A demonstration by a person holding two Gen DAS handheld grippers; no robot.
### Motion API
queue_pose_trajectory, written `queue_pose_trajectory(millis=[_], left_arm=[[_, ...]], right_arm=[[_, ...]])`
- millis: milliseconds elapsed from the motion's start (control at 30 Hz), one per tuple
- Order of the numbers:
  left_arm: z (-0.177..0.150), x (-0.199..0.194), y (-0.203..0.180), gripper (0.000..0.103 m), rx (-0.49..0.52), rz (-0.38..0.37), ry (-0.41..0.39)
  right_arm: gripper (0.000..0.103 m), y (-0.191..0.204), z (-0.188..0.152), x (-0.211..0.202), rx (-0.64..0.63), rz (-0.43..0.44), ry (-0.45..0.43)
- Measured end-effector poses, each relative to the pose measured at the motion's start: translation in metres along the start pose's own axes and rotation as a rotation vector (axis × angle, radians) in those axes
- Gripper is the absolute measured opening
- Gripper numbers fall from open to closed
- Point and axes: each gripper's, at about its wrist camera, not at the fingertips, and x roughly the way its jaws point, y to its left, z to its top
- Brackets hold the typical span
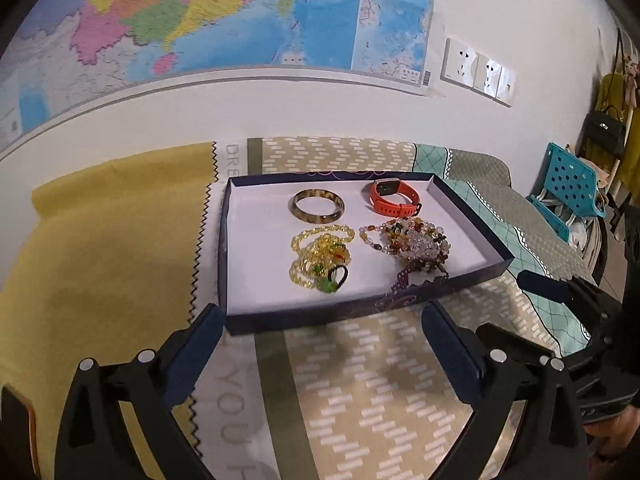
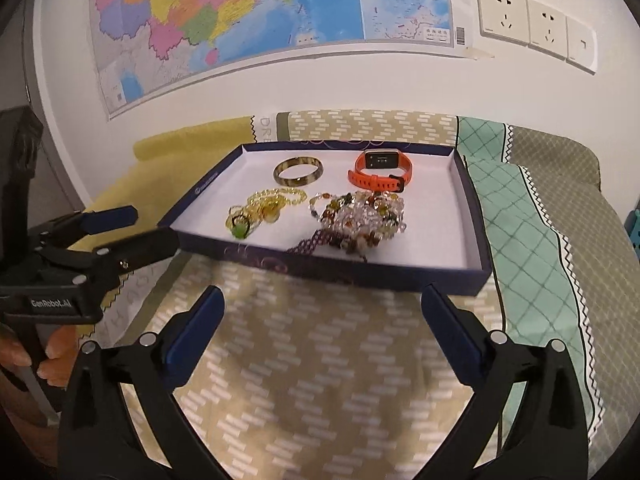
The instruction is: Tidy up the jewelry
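A dark blue tray (image 1: 472, 216) with a white floor holds the jewelry; it also shows in the right wrist view (image 2: 476, 216). In it lie a brown bangle (image 1: 318, 207) (image 2: 298, 171), an orange watch (image 1: 394, 197) (image 2: 380, 171), yellow beads with a green ring (image 1: 320, 254) (image 2: 260, 210), and a heap of mixed beads (image 1: 408, 240) (image 2: 360, 216). My left gripper (image 1: 324, 320) is open and empty just before the tray's near edge. My right gripper (image 2: 322, 304) is open and empty, a little short of the tray.
The tray sits on patterned cloths: beige (image 2: 312, 360), yellow (image 1: 100, 248) and teal (image 2: 516, 216). A wall with a map (image 1: 240, 12) and sockets (image 2: 532, 20) stands behind. A blue crate (image 1: 568, 188) and hanging bags are at the far right.
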Motion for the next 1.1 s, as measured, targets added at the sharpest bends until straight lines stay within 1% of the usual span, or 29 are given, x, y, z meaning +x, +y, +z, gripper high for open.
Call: queue_pose_trajectory(millis=[267,600,867,967,1100], left_arm=[[-0.014,-0.007,-0.005,0.096,-0.011,0.037,0.021],[-0.017,-0.019,-0.005,0.096,-0.009,0.087,-0.010],[-0.021,-0.024,-0.009,0.096,0.005,0.096,-0.010],[-0.021,-0.024,-0.010,0.096,0.015,0.111,-0.013],[-0.022,-0.024,-0.010,0.096,0.015,0.108,-0.006]], right_arm=[[0.097,0.004,-0.013,-0.007,0.011,-0.007,0.005],[0.097,0.002,-0.021,-0.016,0.042,-0.014,-0.002],[0.097,0.004,-0.024,-0.021,0.041,-0.011,-0.008],[0.097,0.003,-0.024,-0.022,0.047,-0.008,-0.007],[0.097,0.003,-0.024,-0.023,0.047,-0.006,-0.009]])
